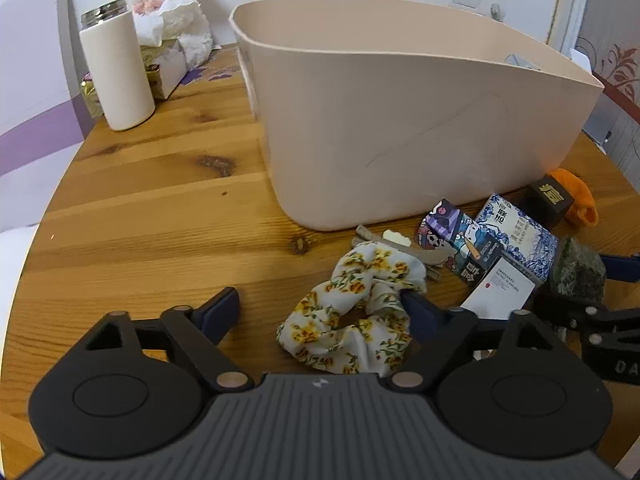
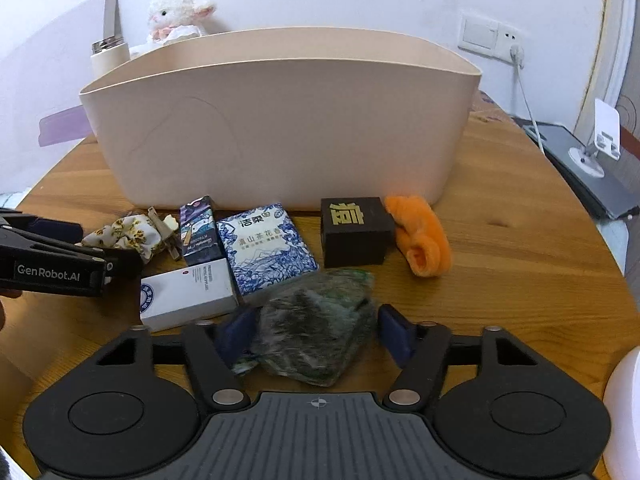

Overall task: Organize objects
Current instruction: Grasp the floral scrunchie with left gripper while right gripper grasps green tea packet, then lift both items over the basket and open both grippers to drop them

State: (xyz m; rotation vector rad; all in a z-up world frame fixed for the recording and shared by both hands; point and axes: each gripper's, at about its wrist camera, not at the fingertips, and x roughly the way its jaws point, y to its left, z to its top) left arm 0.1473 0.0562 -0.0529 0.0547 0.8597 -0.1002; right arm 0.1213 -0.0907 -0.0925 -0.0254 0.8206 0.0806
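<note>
Bin behind row of boxes, scrunchie leftmost, stone nearest the camera.

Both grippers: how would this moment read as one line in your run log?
left gripper: open around floral scrunchie | right gripper: open around green rock, not clamped | bin: behind items

Yellow-flowered white scrunchie, beige bin, blurred, perhaps green-grey stone.

Green stone motion-blurred
</note>
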